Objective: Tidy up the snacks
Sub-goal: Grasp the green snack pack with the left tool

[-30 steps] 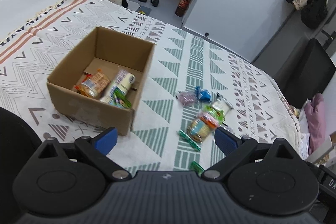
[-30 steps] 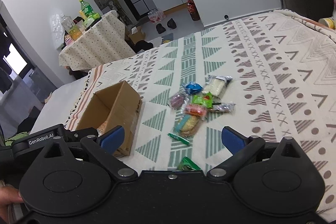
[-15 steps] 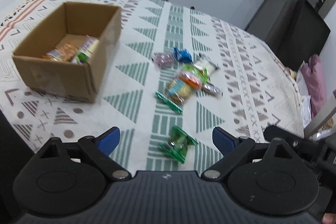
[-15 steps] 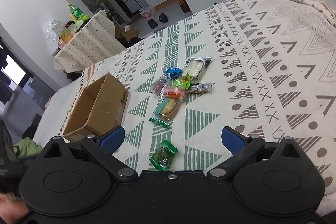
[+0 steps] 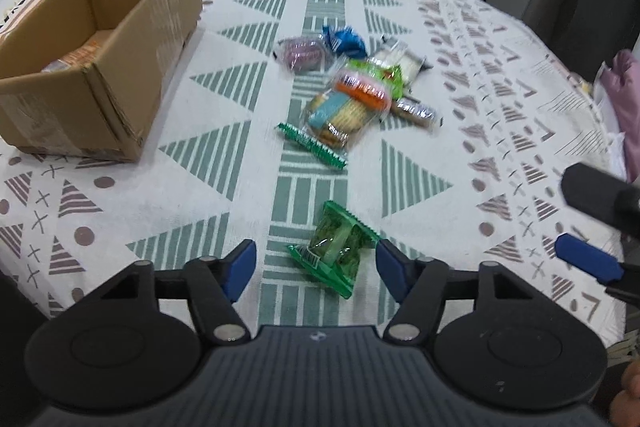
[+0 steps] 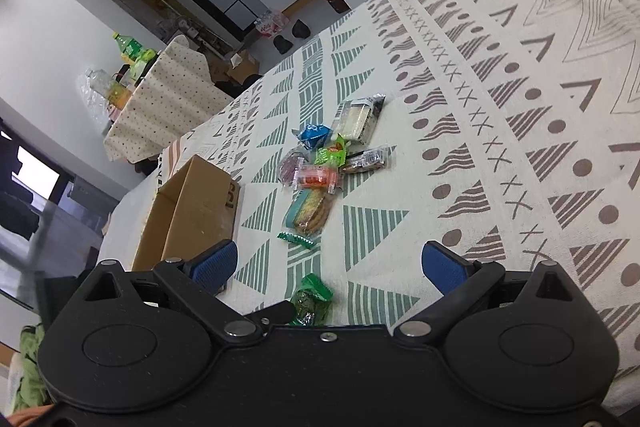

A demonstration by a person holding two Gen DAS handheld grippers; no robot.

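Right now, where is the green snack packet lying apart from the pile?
In the left wrist view, the green packet lies on the patterned cloth between the open left gripper fingers, nearer than the snack pile.

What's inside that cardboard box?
The cardboard box shows one orange-labelled snack packet on its floor in the left wrist view; its near wall hides the rest of the inside.

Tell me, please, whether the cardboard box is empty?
Not empty: the cardboard box is open-topped, with an orange snack packet visible on its floor.
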